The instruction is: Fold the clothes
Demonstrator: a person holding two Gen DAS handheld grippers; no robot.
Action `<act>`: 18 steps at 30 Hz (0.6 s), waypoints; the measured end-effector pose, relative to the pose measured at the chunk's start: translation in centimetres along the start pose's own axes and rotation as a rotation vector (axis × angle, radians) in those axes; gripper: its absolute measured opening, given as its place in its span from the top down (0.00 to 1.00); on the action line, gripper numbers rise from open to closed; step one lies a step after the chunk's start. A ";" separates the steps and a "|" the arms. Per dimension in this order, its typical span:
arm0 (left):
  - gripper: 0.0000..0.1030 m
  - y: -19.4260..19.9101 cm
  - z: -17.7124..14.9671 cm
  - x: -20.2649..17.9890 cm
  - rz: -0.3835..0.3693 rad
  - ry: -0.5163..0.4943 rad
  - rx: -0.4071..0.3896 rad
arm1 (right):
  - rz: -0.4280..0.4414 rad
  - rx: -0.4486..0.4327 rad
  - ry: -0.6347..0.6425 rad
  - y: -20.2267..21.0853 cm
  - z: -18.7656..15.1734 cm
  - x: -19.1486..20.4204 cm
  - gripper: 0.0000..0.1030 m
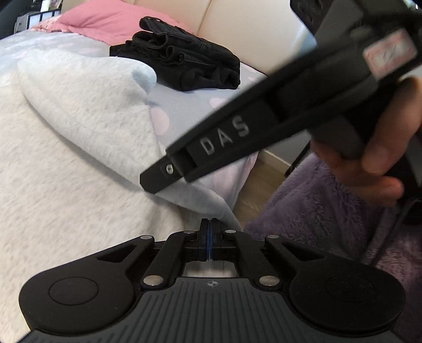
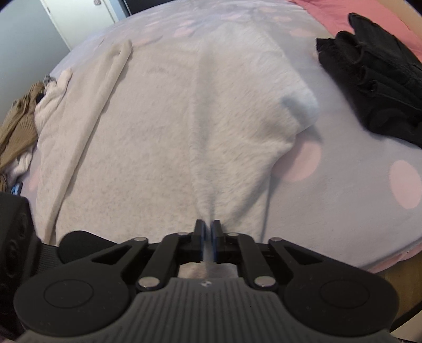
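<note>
A pale grey fleece sweater lies spread on the bed; it also shows in the left wrist view. One sleeve lies along its left side. My right gripper is shut on the sweater's near hem, and a ridge of cloth runs up from the pinch. My left gripper is shut at the sweater's near edge, with no cloth seen between its pads. The right gripper's body crosses the left wrist view, held by a hand.
A folded black garment lies on the bed at the right, also in the left wrist view. A brown garment lies at the left edge. The bed sheet has pink dots. A pink blanket lies behind. A purple fleece is near.
</note>
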State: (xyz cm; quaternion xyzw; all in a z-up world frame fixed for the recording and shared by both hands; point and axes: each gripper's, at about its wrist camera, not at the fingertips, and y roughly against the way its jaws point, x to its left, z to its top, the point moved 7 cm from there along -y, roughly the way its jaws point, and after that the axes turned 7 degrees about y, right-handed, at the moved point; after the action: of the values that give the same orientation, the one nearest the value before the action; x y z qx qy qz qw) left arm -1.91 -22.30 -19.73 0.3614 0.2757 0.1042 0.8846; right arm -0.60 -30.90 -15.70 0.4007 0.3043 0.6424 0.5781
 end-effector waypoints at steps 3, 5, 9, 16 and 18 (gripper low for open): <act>0.99 1.1 0.0 0.7 0.009 0.032 0.003 | 0.022 -0.022 -0.022 0.6 -0.1 -0.1 0.64; 0.96 1.9 0.2 1.3 0.038 0.049 0.004 | 0.020 -0.055 -0.044 1.4 0.0 -0.6 0.62; 0.96 3.9 0.8 2.3 0.127 0.081 -0.007 | -0.005 -0.108 -0.107 2.7 0.3 -1.8 0.61; 0.89 8.8 1.9 4.4 0.294 0.202 -0.080 | -0.018 -0.105 -0.076 2.6 0.5 -1.0 0.56; 0.89 10.7 1.9 5.3 0.342 0.250 -0.117 | -0.001 -0.104 -0.043 2.4 0.8 0.0 0.55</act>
State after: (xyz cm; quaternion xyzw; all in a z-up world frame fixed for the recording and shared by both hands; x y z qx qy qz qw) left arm 3.67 -13.68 -13.34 0.3351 0.3114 0.3129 0.8324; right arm -1.07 -31.32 -13.25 0.3836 0.2583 0.6483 0.6049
